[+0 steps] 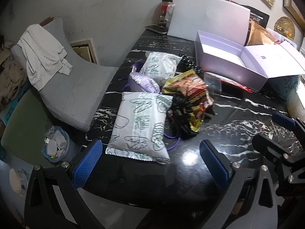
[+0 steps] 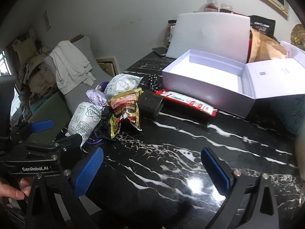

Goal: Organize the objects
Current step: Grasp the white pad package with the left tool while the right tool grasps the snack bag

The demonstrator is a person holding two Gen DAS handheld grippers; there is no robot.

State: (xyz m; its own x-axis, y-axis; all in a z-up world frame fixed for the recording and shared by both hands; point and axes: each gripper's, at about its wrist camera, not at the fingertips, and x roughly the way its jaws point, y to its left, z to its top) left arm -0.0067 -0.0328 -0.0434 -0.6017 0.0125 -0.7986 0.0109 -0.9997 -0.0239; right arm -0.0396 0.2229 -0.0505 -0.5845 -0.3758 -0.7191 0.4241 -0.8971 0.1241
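- Both my grippers hang over the near edge of the black white-veined marble table (image 2: 171, 143); the left gripper (image 1: 150, 164) and right gripper (image 2: 152, 169) have their blue pads wide apart, holding nothing.
- Bare marble lies ahead of my right gripper, up to the open, empty white cardboard box (image 2: 205, 76).
- The snack pile sits left of the box: two white line-drawn packets (image 1: 139, 126), a gold-and-red snack bag (image 1: 190, 99), and a red wrapped bar (image 2: 188, 101) touching the box front.
- The bar's print is blurred; I read only "GenRobot.AI" on the left gripper's body.
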